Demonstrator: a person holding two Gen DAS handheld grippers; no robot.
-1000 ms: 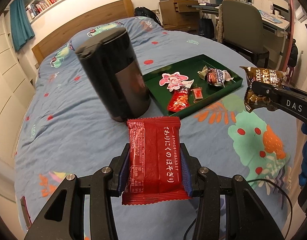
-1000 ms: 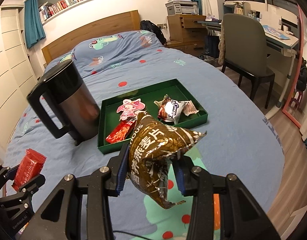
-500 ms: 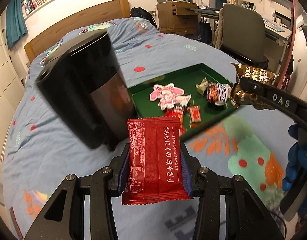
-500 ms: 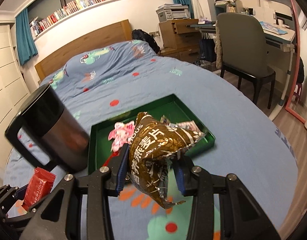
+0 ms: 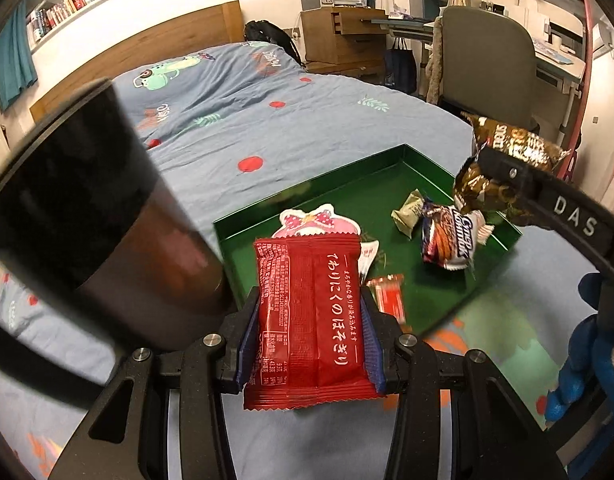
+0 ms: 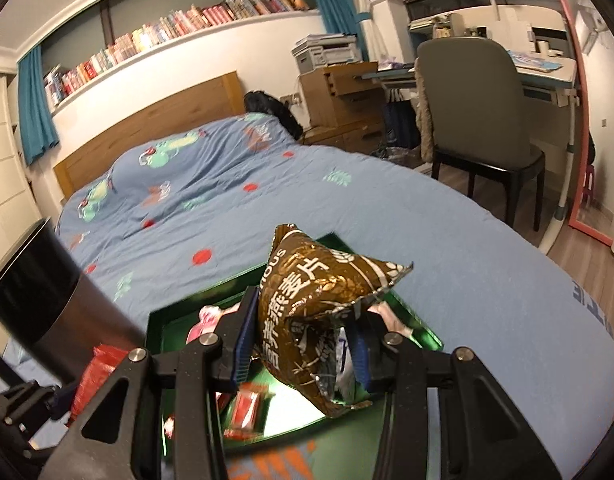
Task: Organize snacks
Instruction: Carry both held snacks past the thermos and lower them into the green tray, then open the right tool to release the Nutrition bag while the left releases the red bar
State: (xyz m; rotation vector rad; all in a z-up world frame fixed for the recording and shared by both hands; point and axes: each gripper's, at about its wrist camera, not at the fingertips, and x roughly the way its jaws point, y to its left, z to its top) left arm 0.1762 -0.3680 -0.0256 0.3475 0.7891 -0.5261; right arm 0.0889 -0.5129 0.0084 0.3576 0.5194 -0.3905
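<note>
Both grippers have advanced toward the green tray (image 5: 391,160) since the earlier frames: the tray and the dark kettle (image 5: 91,208) now fill far more of each wrist view, and the kettle stands close on the left, touching or just beside the tray's left wall.

Left gripper (image 5: 310,320): its fingers (image 5: 249,332) are clenched on a red snack packet (image 5: 311,320) with white Japanese lettering, held upright by its two long edges, above the bed's blue quilt (image 5: 235,128) at the tray's near-left corner.

Right gripper (image 6: 301,346): its fingers (image 6: 243,340) are clamped on a crumpled brown-and-gold foil snack bag (image 6: 319,300), carried above the tray. In the left wrist view this bag (image 5: 503,160) hangs over the tray's right end, with the black finger marked "DAS" (image 5: 563,216) across it and a blue-gloved hand (image 5: 587,360) behind.

Tray contents, left wrist view: a pink cartoon-shaped packet (image 5: 311,220), partly hidden behind the red packet; a small red stick packet (image 5: 389,296); a blue-and-white crunch-bar wrapper (image 5: 451,236); a small olive sachet (image 5: 409,212). All lie on the tray floor.

Background: wooden headboard (image 6: 147,128), a shelf of books (image 6: 179,28), a grey chair (image 6: 475,104) at a desk.
</note>
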